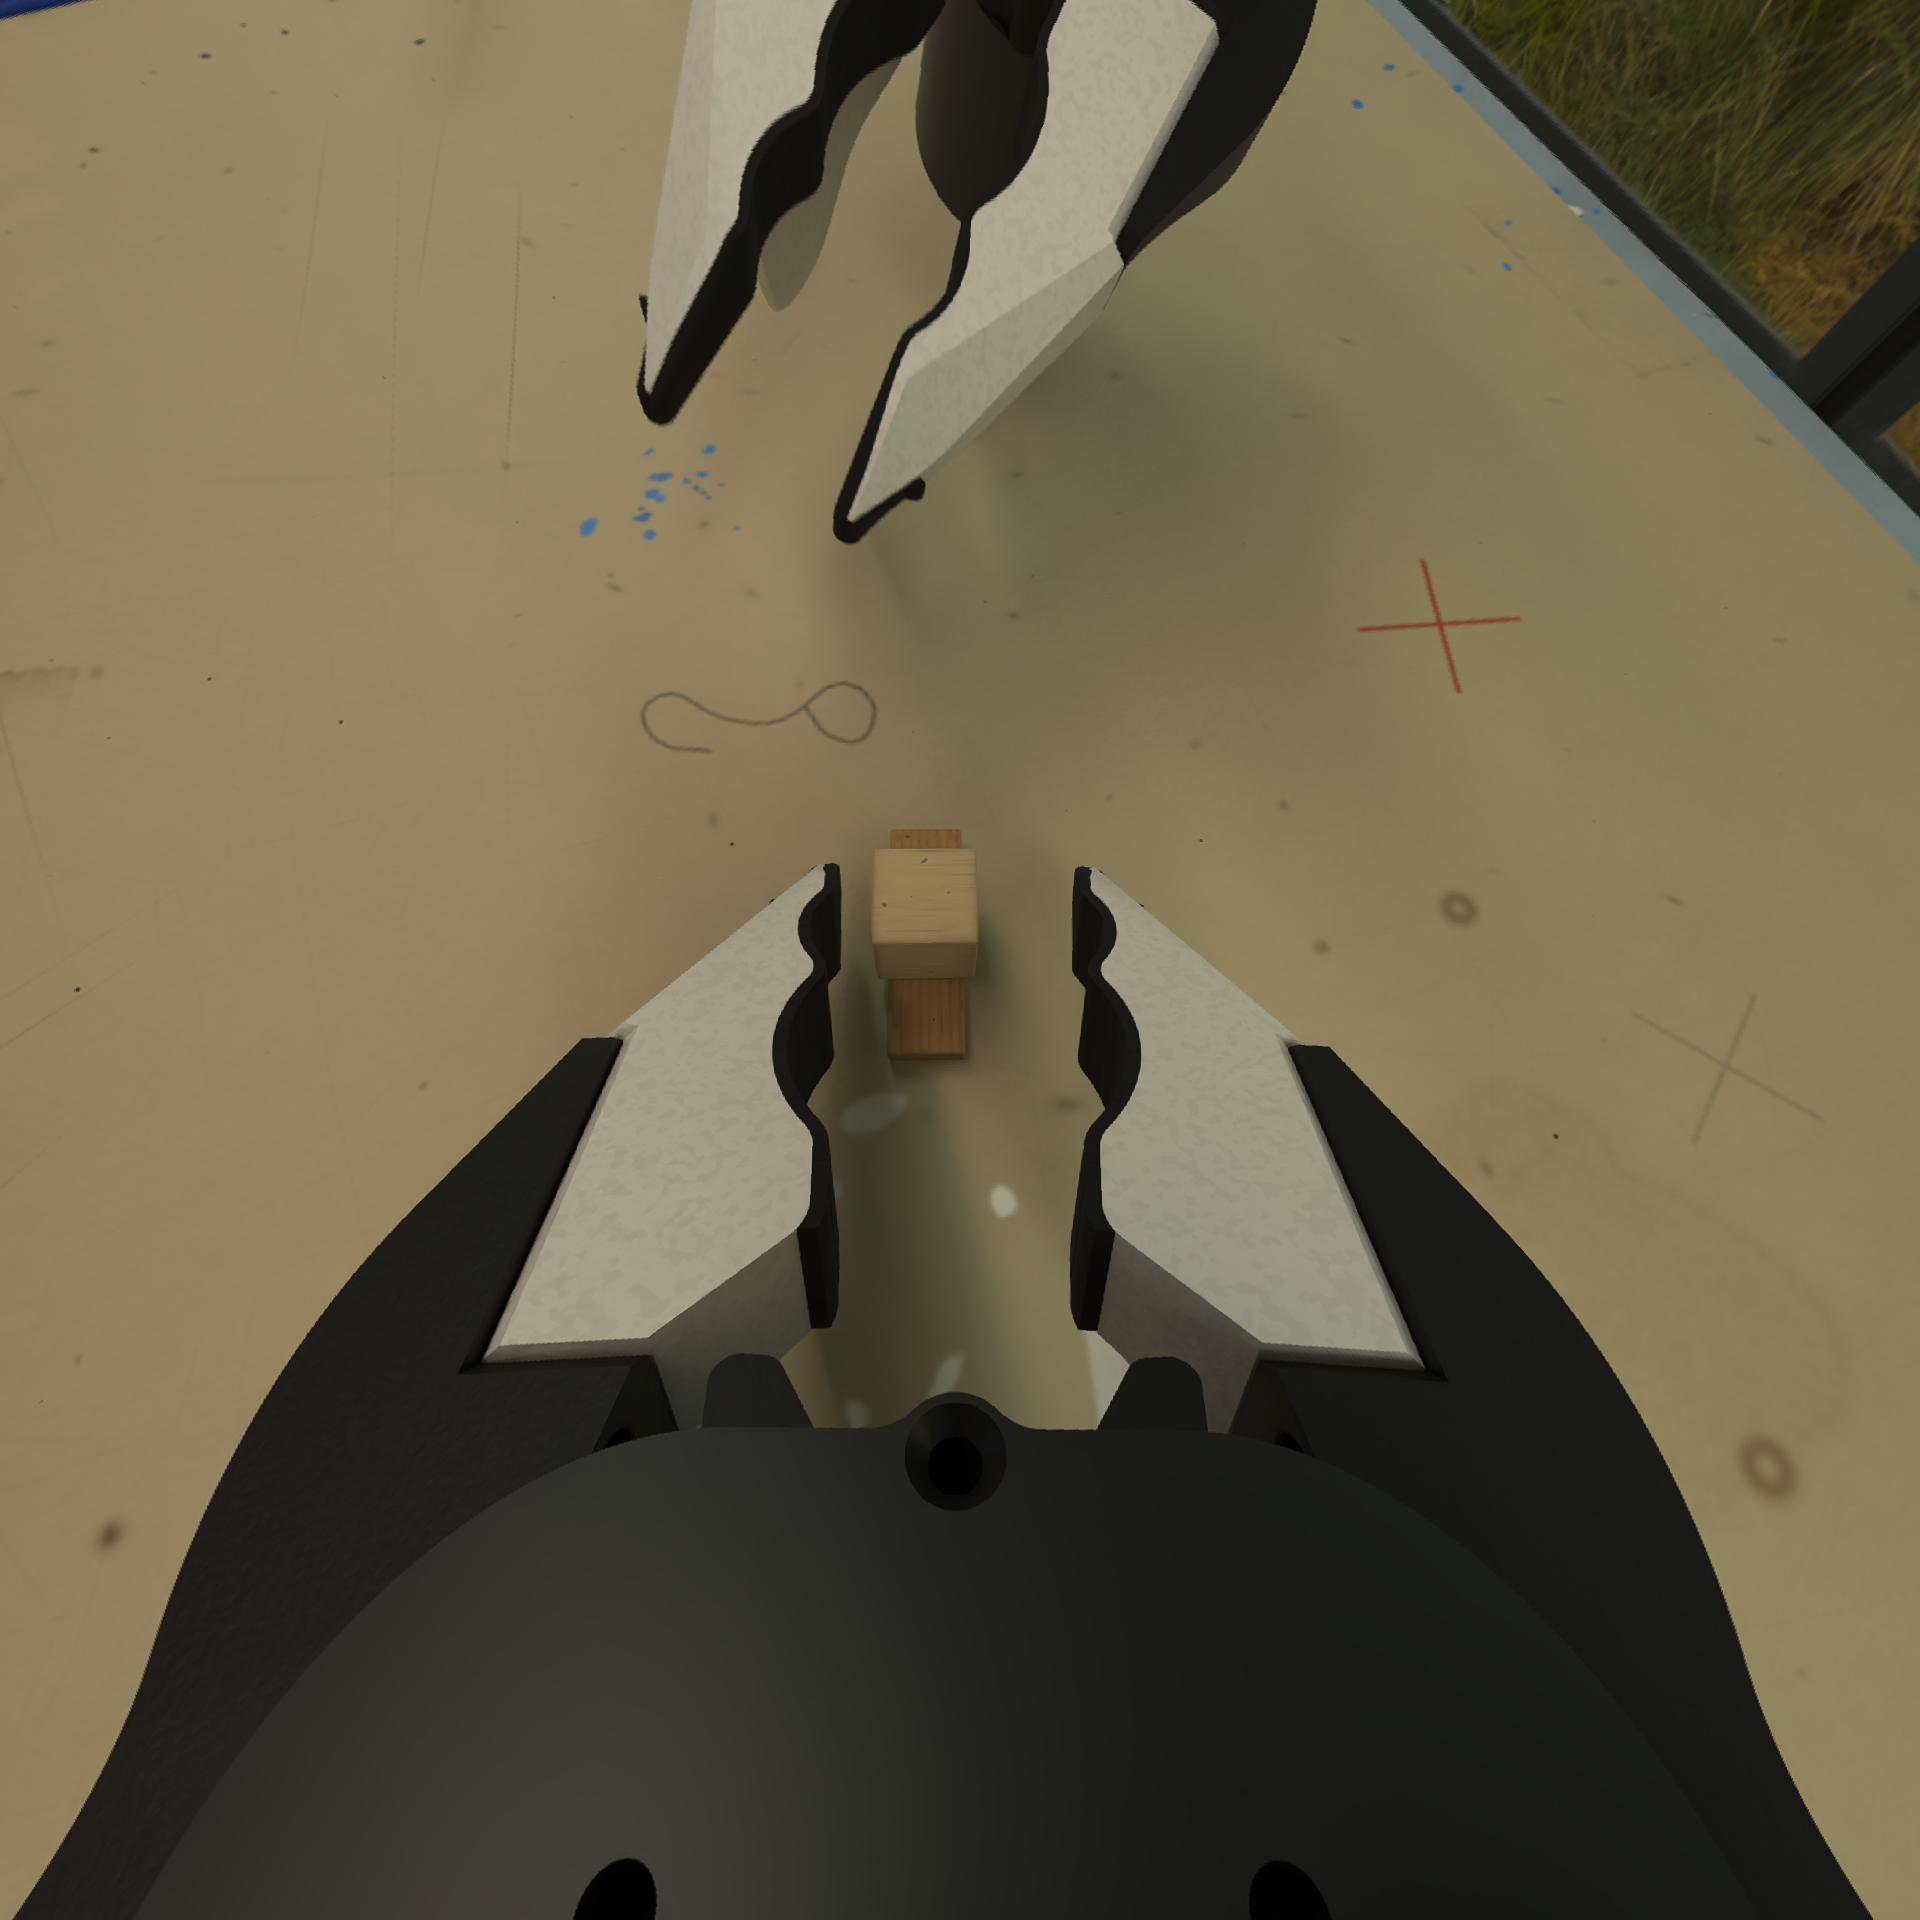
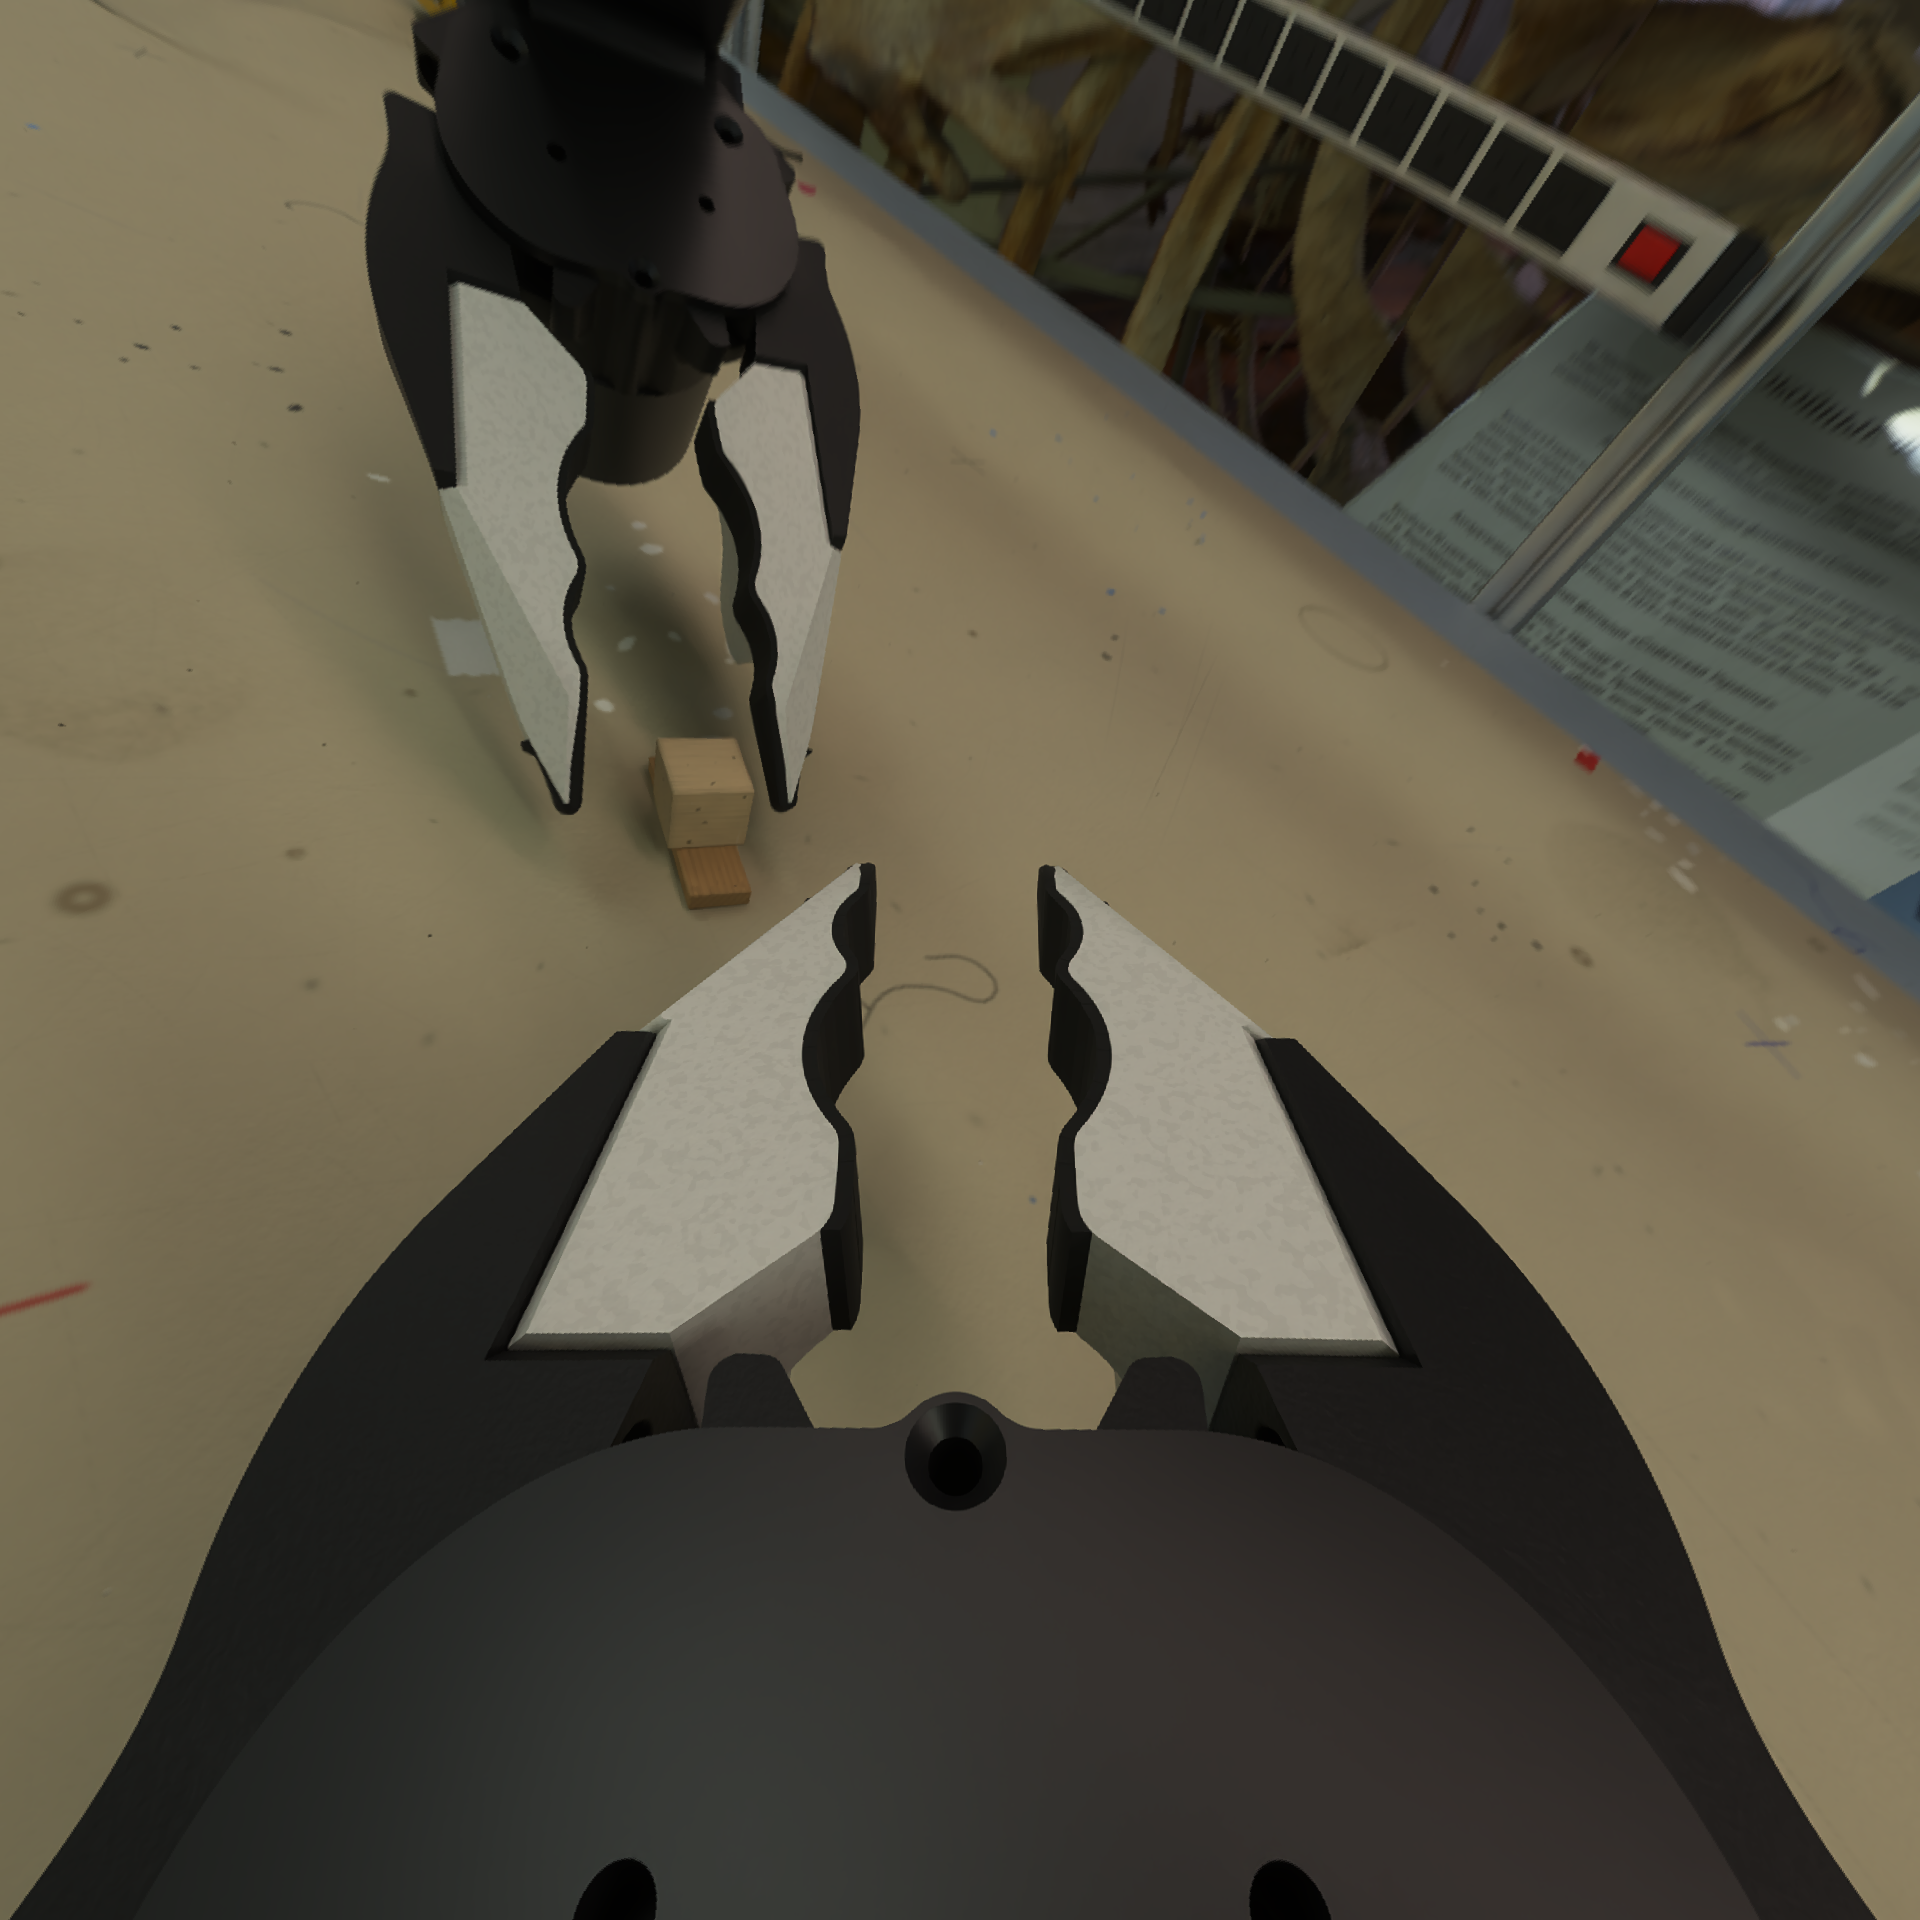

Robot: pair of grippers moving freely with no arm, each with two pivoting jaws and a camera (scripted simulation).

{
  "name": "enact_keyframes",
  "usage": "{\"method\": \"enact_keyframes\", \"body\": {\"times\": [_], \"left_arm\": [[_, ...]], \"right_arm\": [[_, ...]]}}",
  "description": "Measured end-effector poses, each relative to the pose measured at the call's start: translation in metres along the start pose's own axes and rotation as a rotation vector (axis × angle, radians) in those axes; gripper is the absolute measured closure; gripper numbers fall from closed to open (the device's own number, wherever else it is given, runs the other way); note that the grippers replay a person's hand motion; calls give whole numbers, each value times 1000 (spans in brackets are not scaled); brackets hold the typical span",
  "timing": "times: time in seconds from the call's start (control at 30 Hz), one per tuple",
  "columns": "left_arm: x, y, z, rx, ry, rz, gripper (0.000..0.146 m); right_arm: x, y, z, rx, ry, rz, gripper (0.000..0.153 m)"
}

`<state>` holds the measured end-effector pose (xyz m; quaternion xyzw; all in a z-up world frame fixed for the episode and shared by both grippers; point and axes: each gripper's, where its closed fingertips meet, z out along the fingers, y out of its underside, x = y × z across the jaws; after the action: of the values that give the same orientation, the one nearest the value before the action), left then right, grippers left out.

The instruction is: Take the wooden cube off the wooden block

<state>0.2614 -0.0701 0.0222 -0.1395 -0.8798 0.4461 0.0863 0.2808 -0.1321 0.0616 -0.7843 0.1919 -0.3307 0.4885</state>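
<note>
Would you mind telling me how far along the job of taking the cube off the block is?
Nothing is finished: the pale cube sits on the darker block, which lies flat on the table. In hand: the left gripper is open and lined up around the cube, fingers apart from it. The right gripper is open and empty, off to one side. Left: close, lift, set the cube down.
</note>
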Motion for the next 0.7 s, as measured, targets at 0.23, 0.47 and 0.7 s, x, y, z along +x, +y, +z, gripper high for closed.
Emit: {"method": "enact_keyframes", "body": {"times": [0.23, 0.47, 0.7], "left_arm": [[-6, 5, 1, -30, -47, 20, 112], [-10, 6, 4, -55, -109, 90, 126], [-36, -33, -20, 185, -422, 214, 126]], "right_arm": [[-5, 12, 7, -102, -49, 51, 121], [6, 12, 5, -95, -18, 179, 119], [23, -16, -1, 144, 9, 502, 119]]}}
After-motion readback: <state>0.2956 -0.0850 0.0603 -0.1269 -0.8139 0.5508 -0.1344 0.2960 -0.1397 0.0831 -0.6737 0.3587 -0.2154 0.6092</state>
